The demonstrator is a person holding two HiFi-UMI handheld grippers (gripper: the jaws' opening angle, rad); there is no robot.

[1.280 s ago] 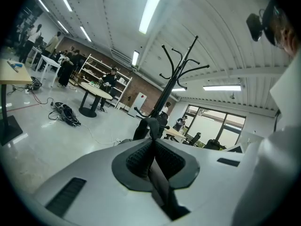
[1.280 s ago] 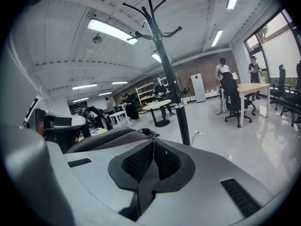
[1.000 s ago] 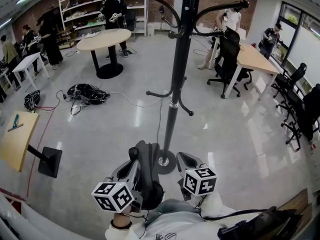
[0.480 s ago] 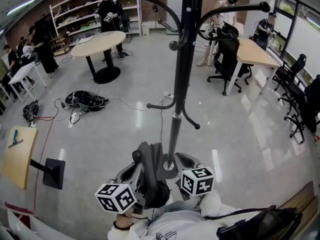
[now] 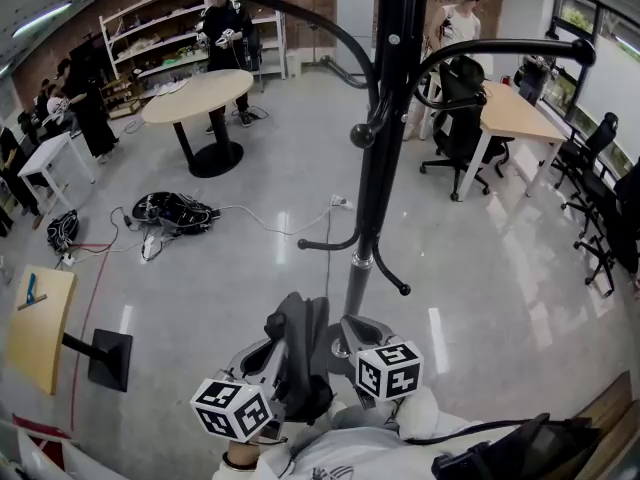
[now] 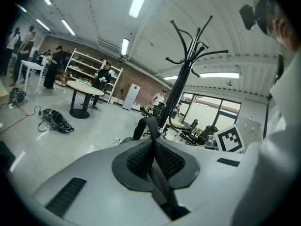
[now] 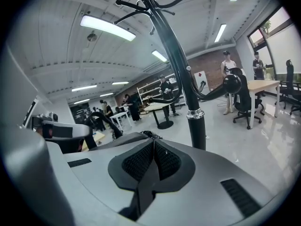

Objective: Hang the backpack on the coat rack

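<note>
So the backpack point(image 5: 297, 353) is dark grey, nearly black. It sits at 6 o'clock in the head view, right in front of the person and touching or just off the foot of the coat rack point(image 5: 378, 168). Its top strap point(image 6: 149, 126) stands up in a narrow loop.

The left tool point(image 5: 268, 356) is clamped on that strap. In the left gripper view the pads are squeezed together and the loop pokes out just past them. The right tool point(image 5: 352, 333) sits at 3 o'clock of the bag. Its jaws are pressed together, and I can't make out anything between them.

The rack is a black pole with curved hooks, and every hook I can see is bare. Off at 11 o'clock there's a round tabletop point(image 5: 200, 80), with a tangle of black gear point(image 5: 175, 211) on the floor point(image 5: 250, 268).
</note>
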